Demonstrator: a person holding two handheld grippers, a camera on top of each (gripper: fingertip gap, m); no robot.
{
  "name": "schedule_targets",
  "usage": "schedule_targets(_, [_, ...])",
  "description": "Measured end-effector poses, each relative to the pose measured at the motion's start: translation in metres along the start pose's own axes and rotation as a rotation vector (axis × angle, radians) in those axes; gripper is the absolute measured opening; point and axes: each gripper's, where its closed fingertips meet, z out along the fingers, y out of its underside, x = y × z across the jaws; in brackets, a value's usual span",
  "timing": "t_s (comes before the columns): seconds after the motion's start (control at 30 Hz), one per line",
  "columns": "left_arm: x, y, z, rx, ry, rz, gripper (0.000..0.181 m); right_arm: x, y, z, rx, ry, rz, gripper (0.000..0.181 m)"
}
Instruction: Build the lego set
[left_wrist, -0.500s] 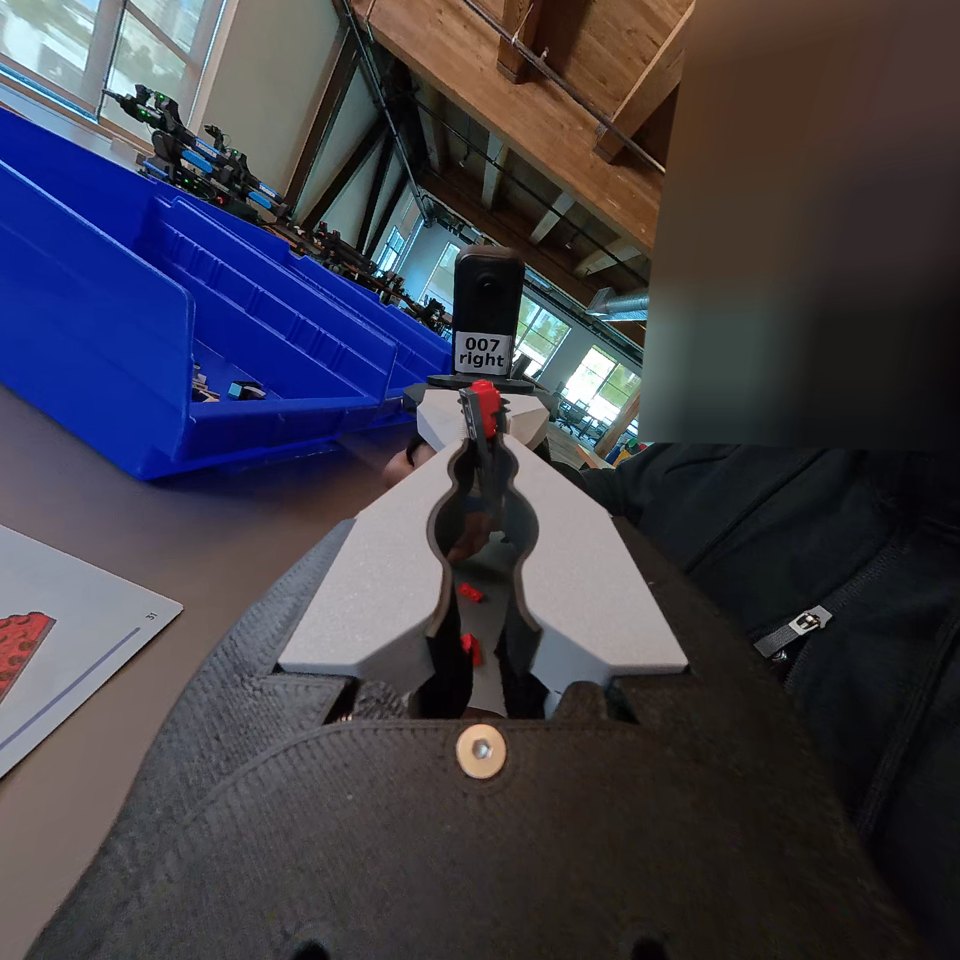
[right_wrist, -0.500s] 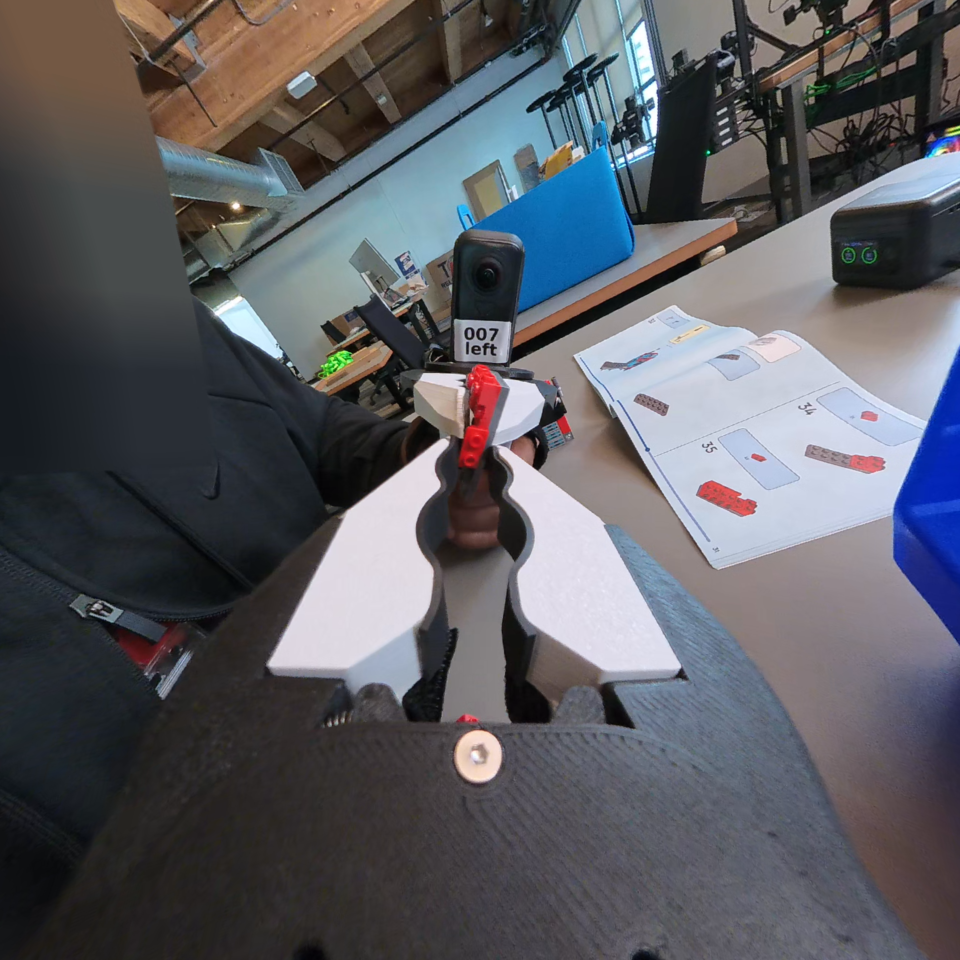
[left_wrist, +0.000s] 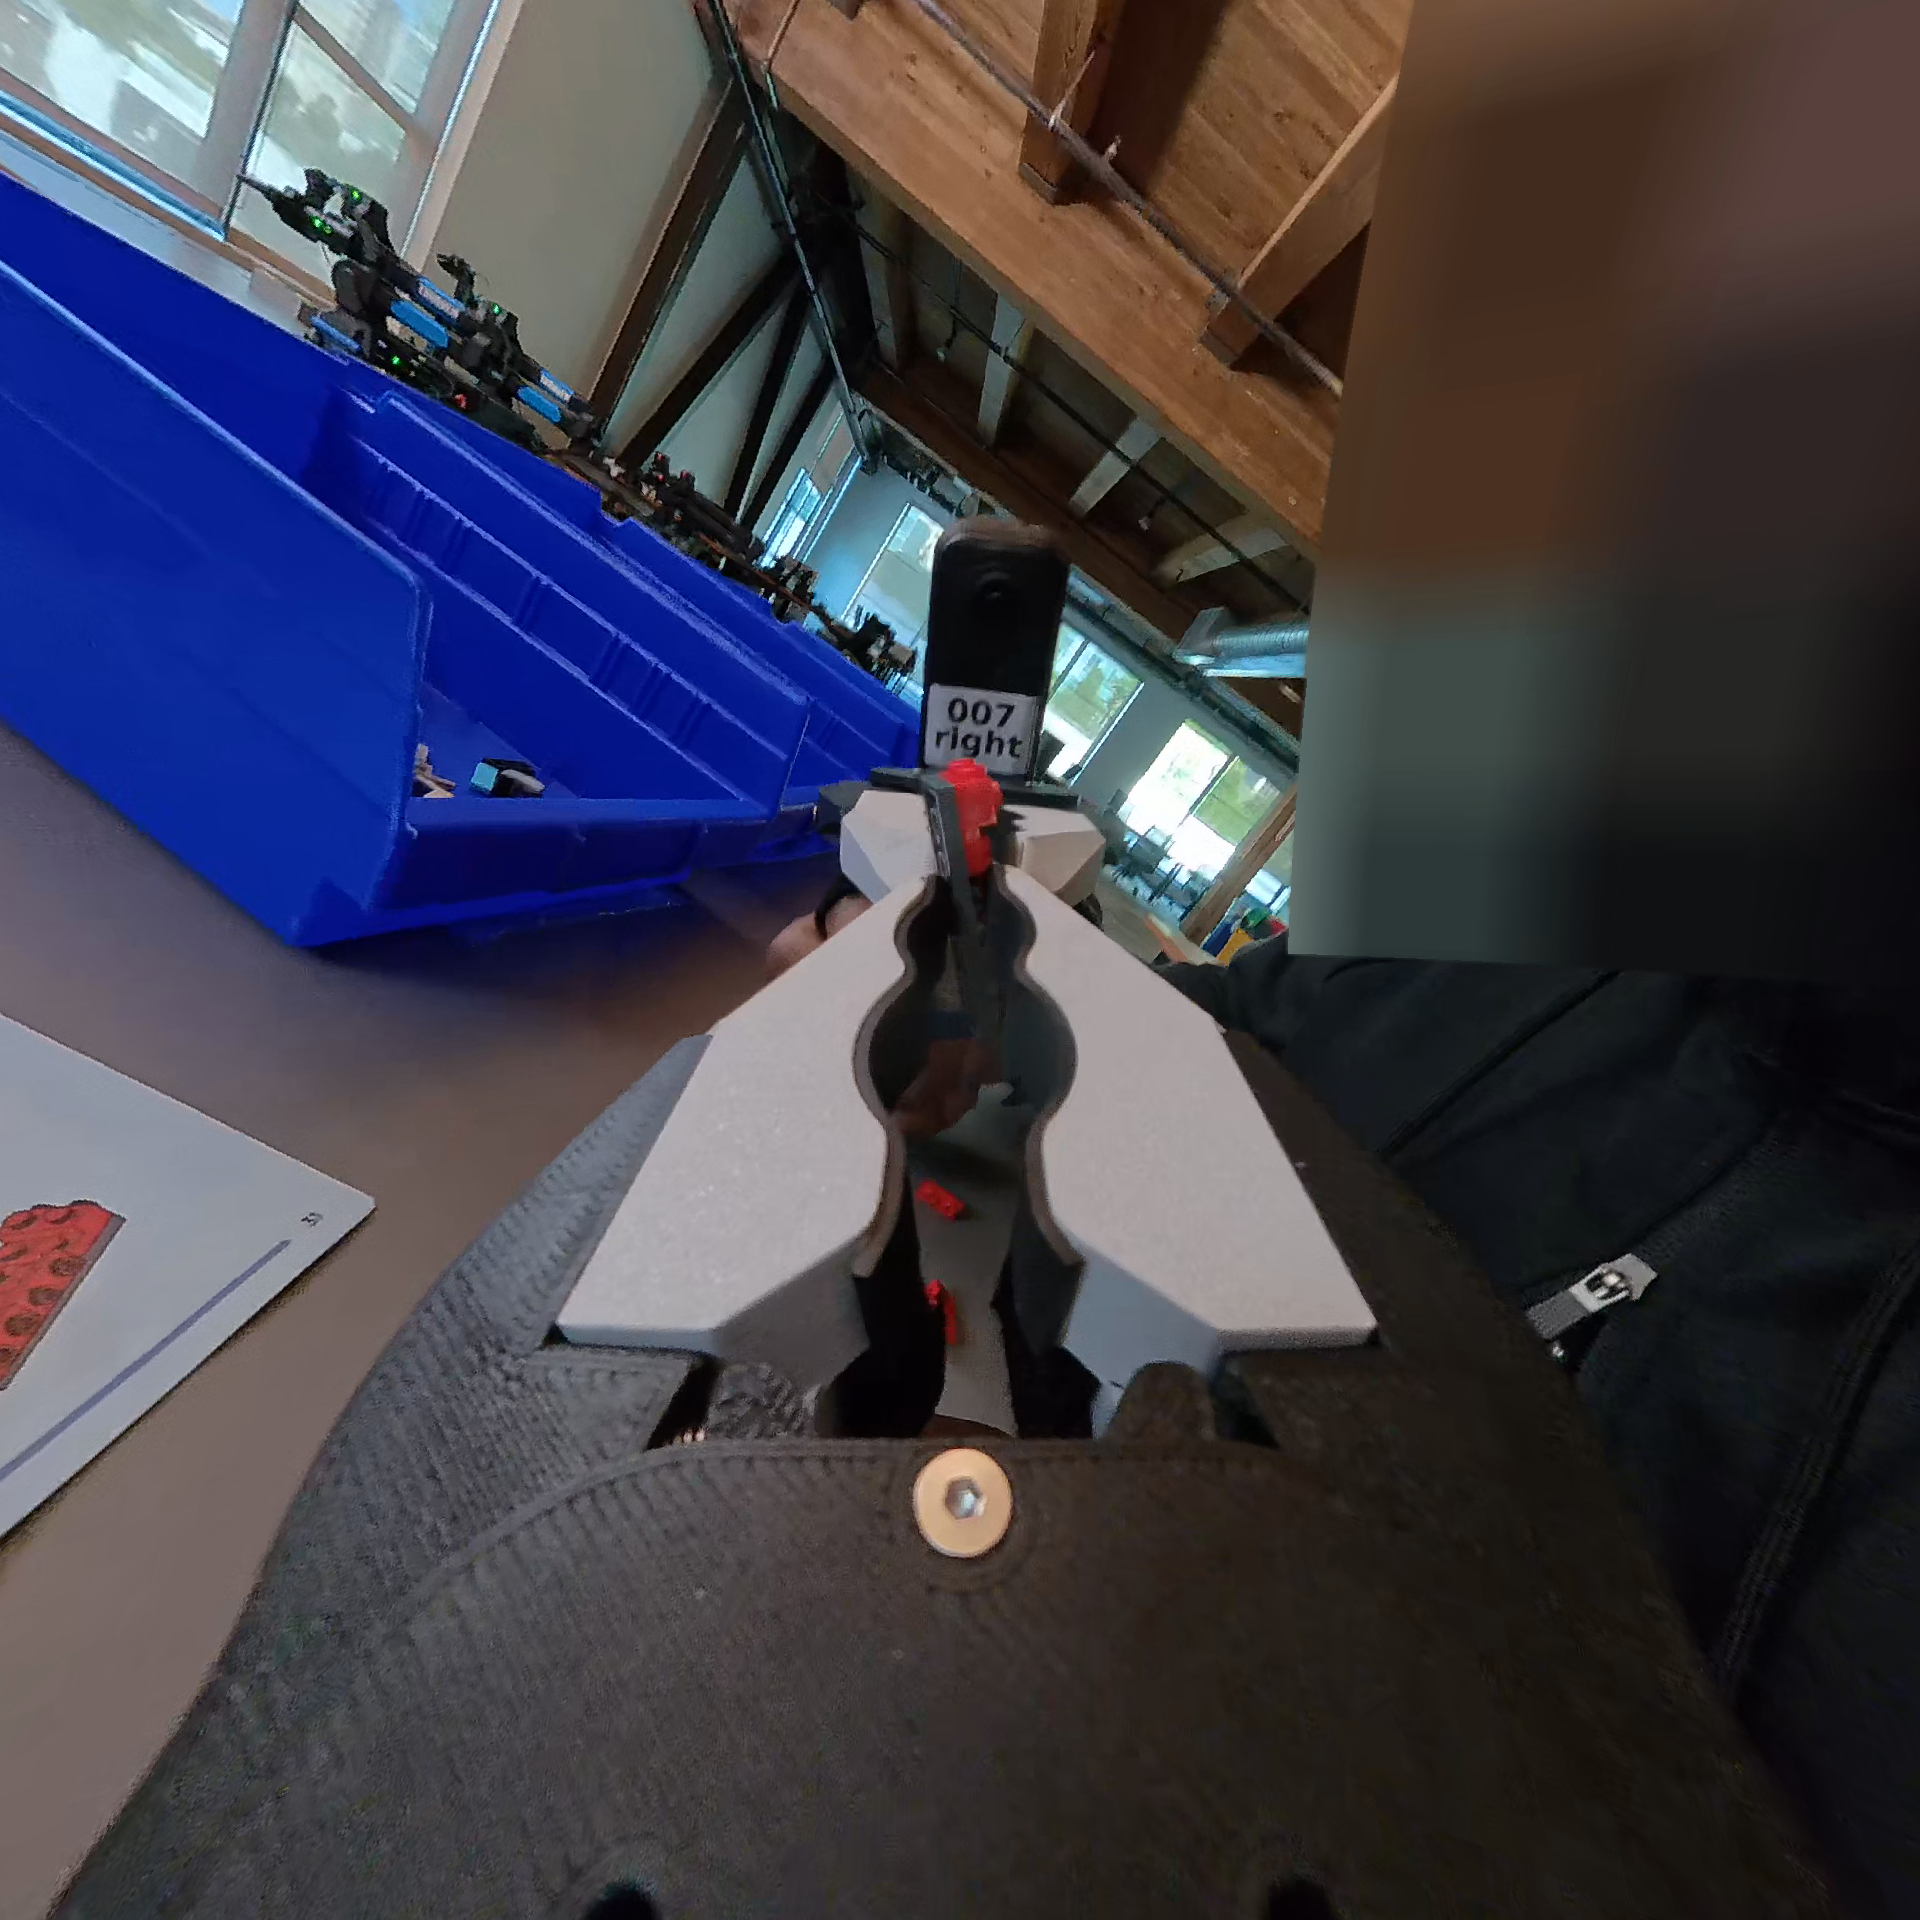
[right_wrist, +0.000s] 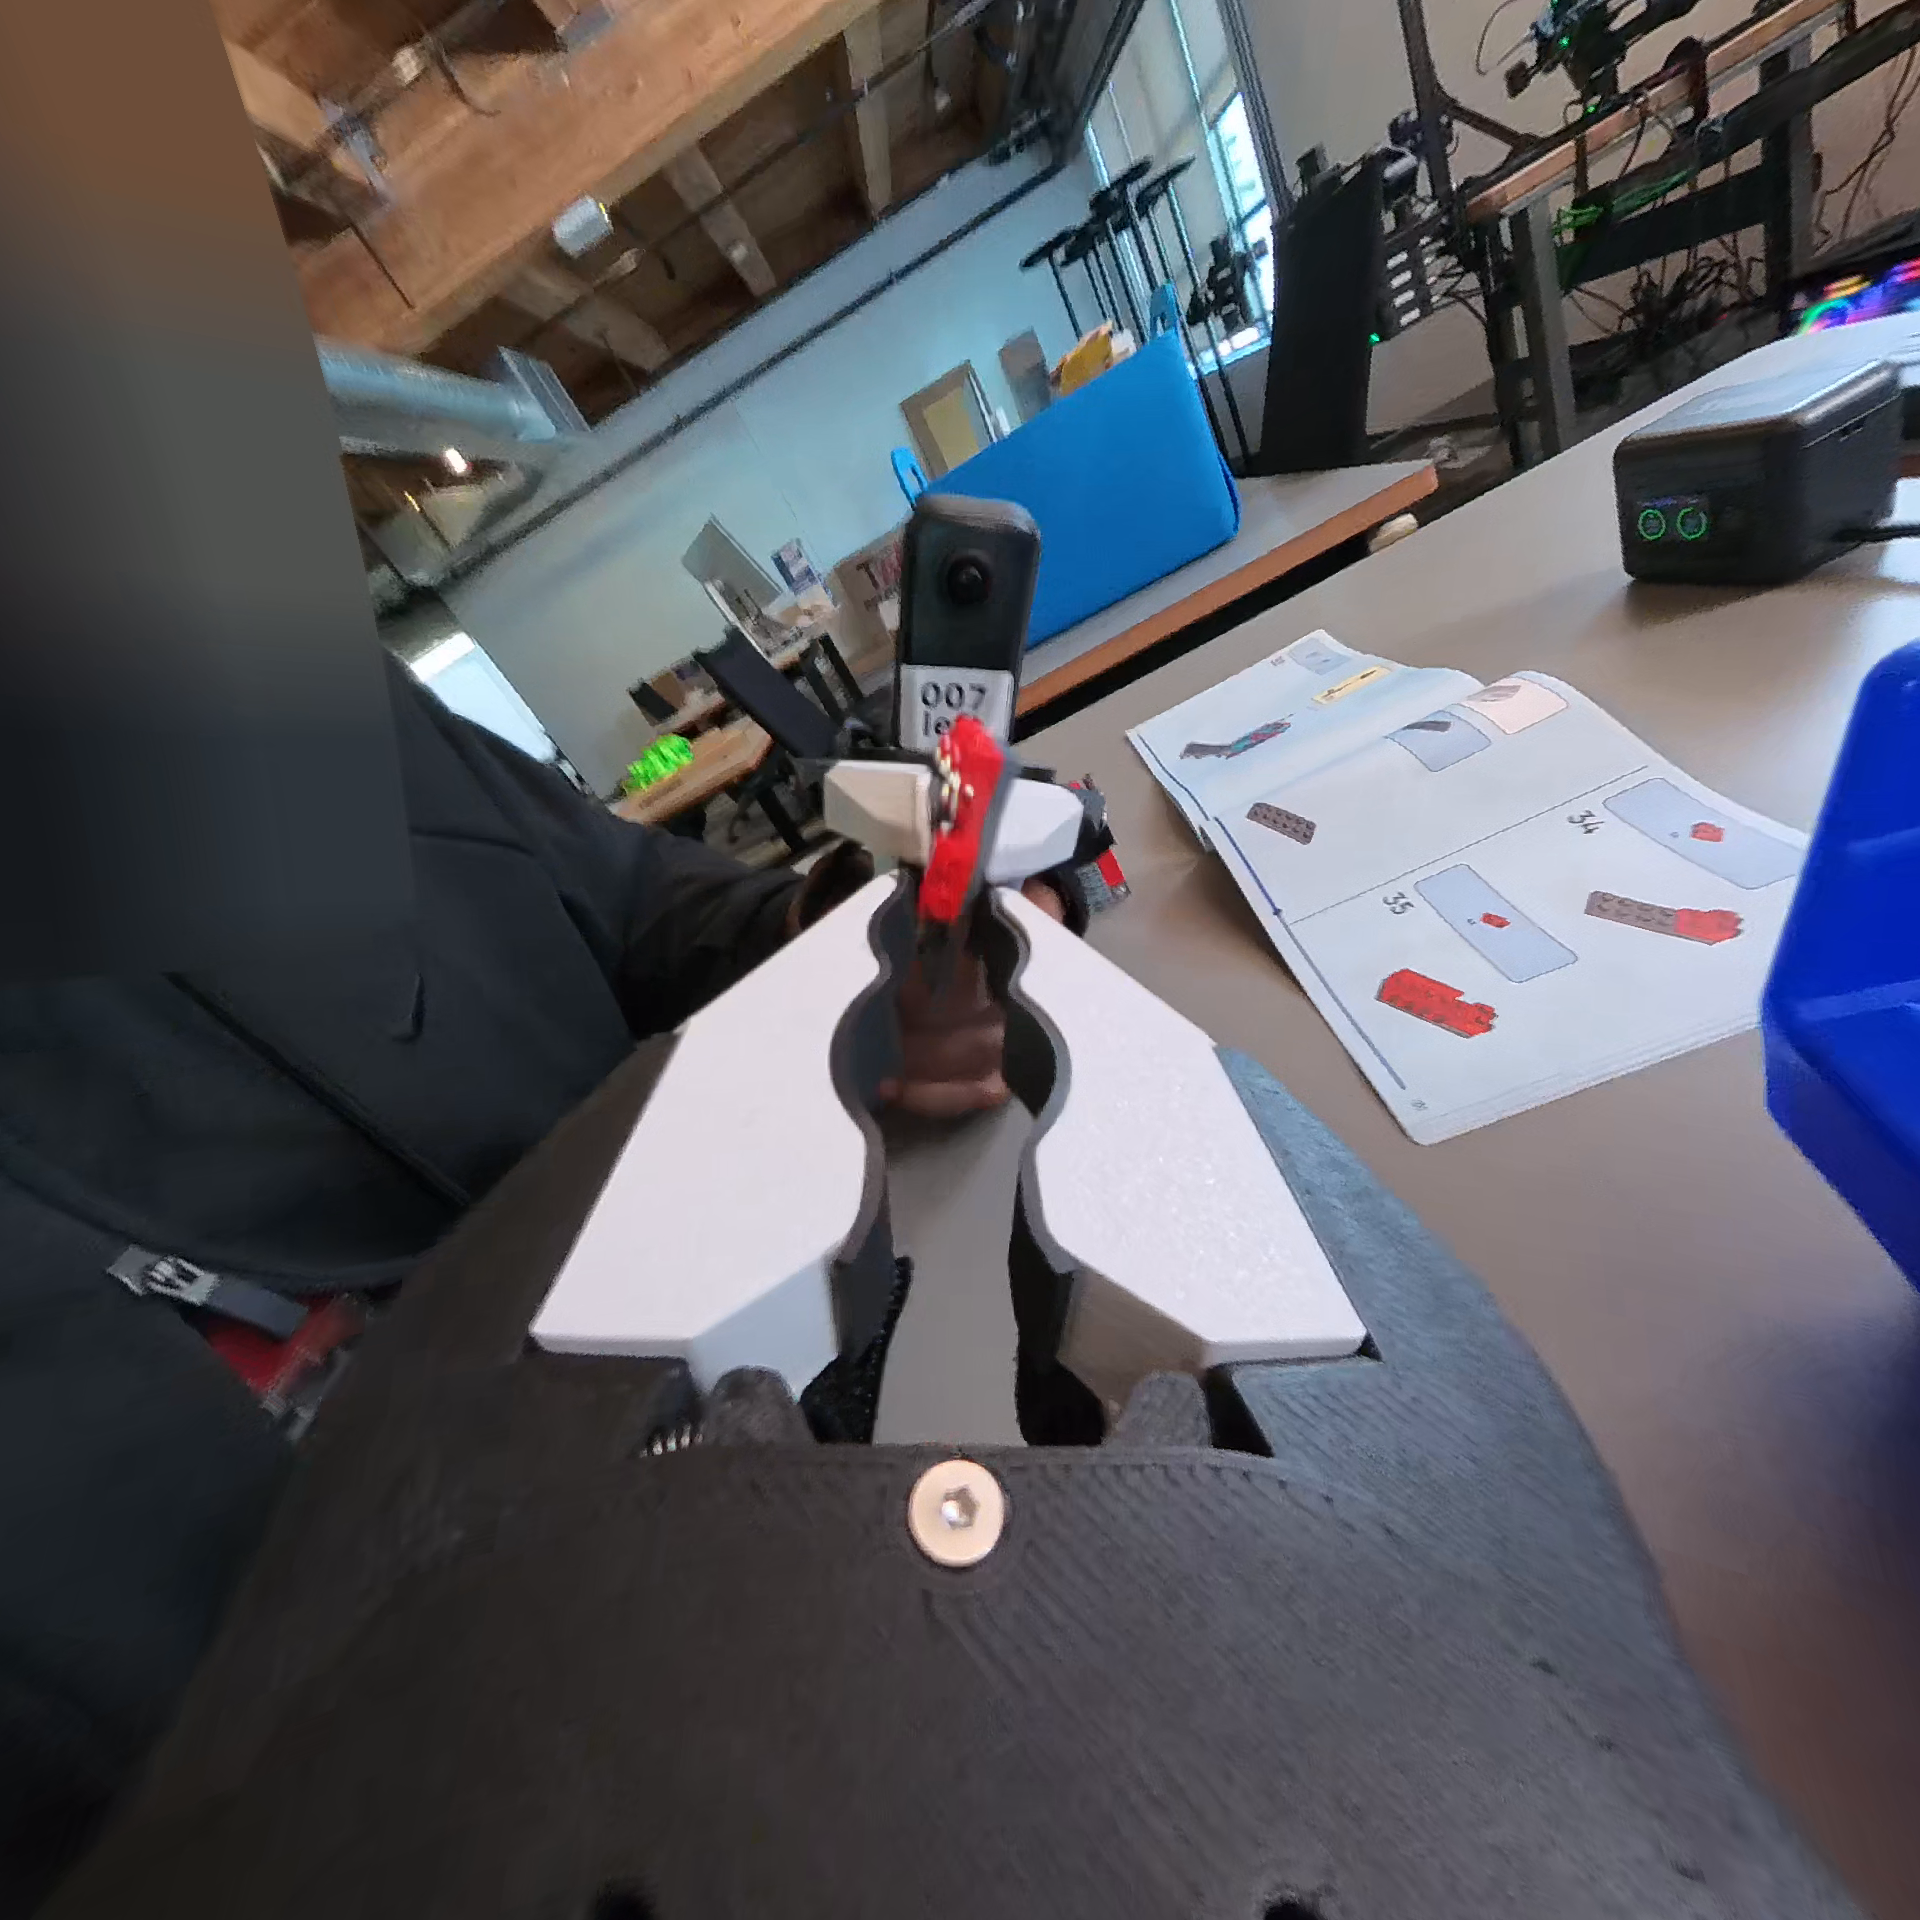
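I have the two tools nose to nose above the desk (right_wrist: 1558, 1195), and that facing pose is deliberate: each wrist camera looks straight down its own fingers at the small lego assembly (right_wrist: 958, 831) pinched between them, so I can watch the joint from both sides. My left tool (left_wrist: 961, 904) has its tips drawn together on the lower, dark strip of the assembly; the right tool (right_wrist: 935, 914) seems to be pressed in on the red end of the same piece, though the overlap of grey tips and brick makes it hard to say which tool carries most of the load. Held in the air like this, neither part can slide on the desk, and I judge one tool is acting as a vice while the other seats or squeezes a brick home. The instruction booklet (right_wrist: 1475, 883) lies open on the desk just to the side, within sight of the right camera so the pictured steps can be checked without letting go. The blue bin (left_wrist: 312, 675) of spare parts sits farther back, and a couple of loose red bricks (left_wrist: 940, 1200) lie on the desk under the tools. A black box with green lights (right_wrist: 1756, 488) sits well apart.
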Motion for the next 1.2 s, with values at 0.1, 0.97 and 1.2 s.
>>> schedule_targets(0.1, [0.002,-0.024,-0.011,0.161,0.07,-0.096,0.008,0.001,-0.002,0.001,0.014,0.004,0.026,0.03])
schedule_targets(0.97, [0.012,-0.008,-0.001,0.075,0.082,0.001,0.008,-0.011,-0.006,0.004,0.052,-0.049,0.053,0.009])
schedule_targets(1.2, [-0.001,-0.009,0.0,0.062,0.006,-0.029,0.017,0.003,-0.015,-0.004,0.123,-0.041,0.167,0.009])
